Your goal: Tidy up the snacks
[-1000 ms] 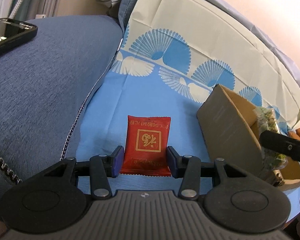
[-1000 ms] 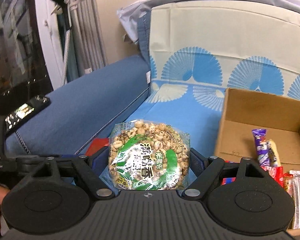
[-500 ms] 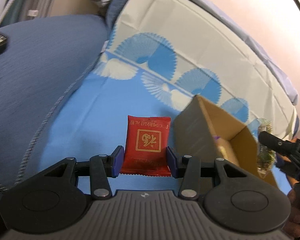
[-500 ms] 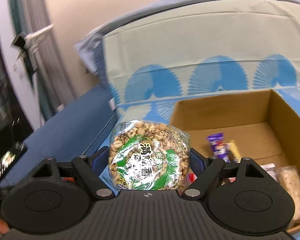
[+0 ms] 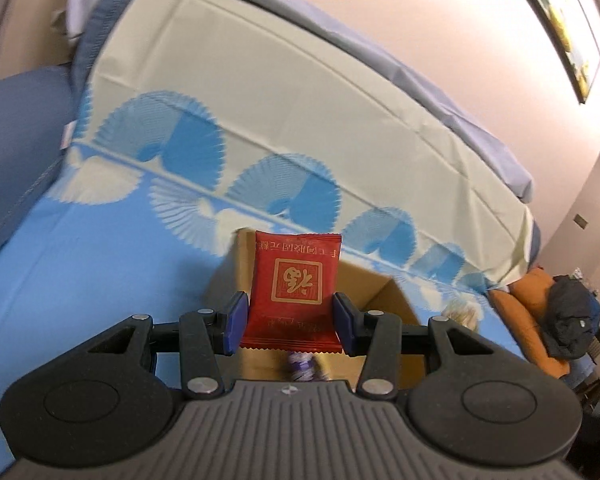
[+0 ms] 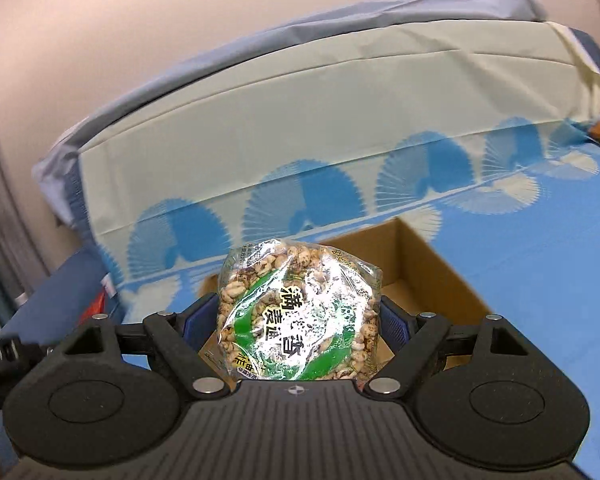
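My left gripper (image 5: 288, 322) is shut on a red snack packet (image 5: 296, 292) with gold print, held upright over the open cardboard box (image 5: 384, 292). A purple wrapper (image 5: 300, 364) shows in the box just below the packet. My right gripper (image 6: 298, 326) is shut on a clear round bag of puffed grain snack (image 6: 300, 312) with a green label, held above the same cardboard box (image 6: 432, 276). The box stands on a blue cloth. At the left edge of the right wrist view the left gripper's black body (image 6: 4, 356) shows, with a red corner (image 6: 98, 304) beyond it.
The blue cloth with white fan pattern (image 5: 80, 264) covers the seat and runs up the cream backrest (image 5: 280, 92). A blue sofa arm (image 5: 16, 120) lies at the left. Orange cushions and a dark bag (image 5: 572, 316) sit at the far right. A framed picture (image 5: 560, 20) hangs on the wall.
Both grippers swung right and over the box with their snacks still gripped. The left rose from the cloth with the red packet. The sofa arm and phone slid out of view.
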The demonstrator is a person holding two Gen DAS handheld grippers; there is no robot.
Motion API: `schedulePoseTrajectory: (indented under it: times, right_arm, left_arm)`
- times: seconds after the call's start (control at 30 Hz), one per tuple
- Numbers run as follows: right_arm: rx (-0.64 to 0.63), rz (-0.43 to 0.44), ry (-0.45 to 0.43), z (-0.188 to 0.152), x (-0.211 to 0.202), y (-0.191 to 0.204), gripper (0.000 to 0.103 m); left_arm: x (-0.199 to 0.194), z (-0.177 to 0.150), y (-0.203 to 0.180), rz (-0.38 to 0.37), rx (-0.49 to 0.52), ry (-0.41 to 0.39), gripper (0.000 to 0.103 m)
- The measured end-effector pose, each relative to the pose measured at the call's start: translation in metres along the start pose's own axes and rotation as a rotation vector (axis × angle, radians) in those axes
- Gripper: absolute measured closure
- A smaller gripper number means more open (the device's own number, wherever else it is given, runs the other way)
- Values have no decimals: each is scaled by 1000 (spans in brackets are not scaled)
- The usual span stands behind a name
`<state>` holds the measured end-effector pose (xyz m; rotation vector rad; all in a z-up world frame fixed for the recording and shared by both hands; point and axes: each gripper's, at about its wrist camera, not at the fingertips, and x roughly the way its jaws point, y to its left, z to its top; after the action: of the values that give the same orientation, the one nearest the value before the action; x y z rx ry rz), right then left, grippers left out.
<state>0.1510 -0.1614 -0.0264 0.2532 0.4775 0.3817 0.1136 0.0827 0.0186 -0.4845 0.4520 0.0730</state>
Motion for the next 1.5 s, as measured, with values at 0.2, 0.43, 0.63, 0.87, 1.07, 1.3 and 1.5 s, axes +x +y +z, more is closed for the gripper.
schedulePoseTrajectory:
  times: [0.2, 0.43, 0.63, 0.87, 1.07, 1.3, 1.5]
  right_arm:
    - [28, -30, -12, 1, 0, -12, 19]
    - [60, -48, -32, 3, -1, -20, 19]
    - [84, -61, -42, 3, -2, -24, 19]
    - [97, -64, -46, 3, -3, -26, 19]
    - [92, -66, -26, 1, 3, -21, 13]
    - [95, -74, -34, 0, 3, -21, 11]
    - [63, -87, -65, 2, -6, -17, 7]
  left_arm:
    - [22, 11, -36, -41, 27, -7, 52]
    - [38, 15, -60, -71, 51, -3, 52]
    - [45, 12, -67, -82, 61, 7, 52]
    - [49, 8, -70, -84, 69, 24, 52]
    - [47, 10, -71, -86, 85, 40, 40]
    - [19, 3, -60, -77, 105, 9, 24]
    - [-11, -10, -44, -10, 124, -7, 18]
